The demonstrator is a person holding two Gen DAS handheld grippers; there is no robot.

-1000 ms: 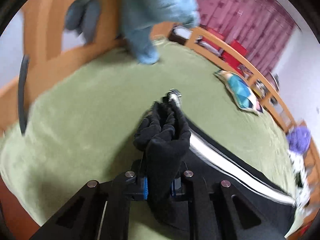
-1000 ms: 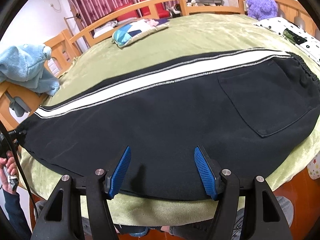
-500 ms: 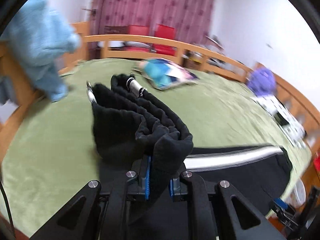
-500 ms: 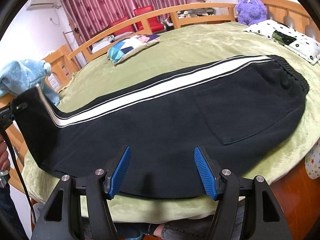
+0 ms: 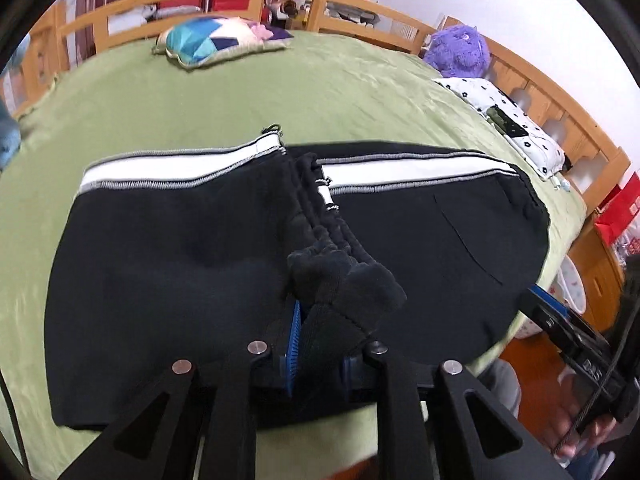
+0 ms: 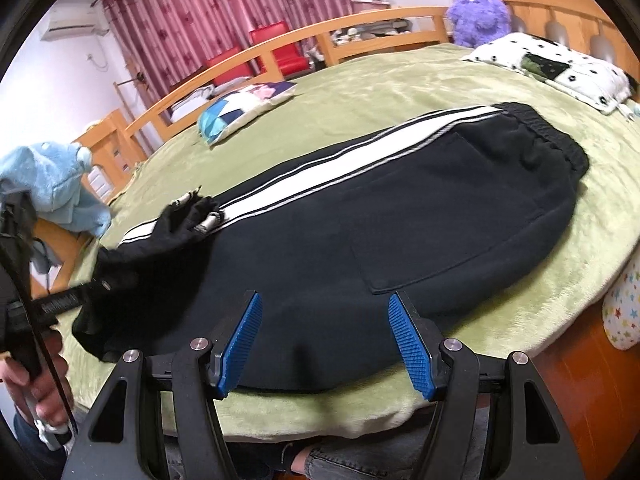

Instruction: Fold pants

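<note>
Black pants (image 5: 160, 260) with a white side stripe lie flat on the green bed, the leg end doubled back over the middle. My left gripper (image 5: 320, 356) has the bunched black cuff (image 5: 340, 276) between its blue pads. Its jaws are opening, with the fabric still pinched. In the right wrist view the pants (image 6: 400, 220) stretch from the folded cuff (image 6: 188, 216) at left to the elastic waistband (image 6: 552, 140) at right. My right gripper (image 6: 326, 344) stands open over the near edge of the pants, nothing between its pads.
The green blanket (image 6: 400, 92) covers the bed inside a wooden rail (image 6: 360, 24). A colourful pillow (image 6: 240, 112), a spotted white pillow (image 6: 552, 68) and a purple plush (image 6: 476, 12) lie at the far side. A blue plush (image 6: 52, 176) hangs at left. A person's hand (image 6: 36, 380) grips the left handle.
My left gripper has swung round and carried the cuff across over the pants, folding the leg back on itself. The right gripper has drifted a little and stays open.
</note>
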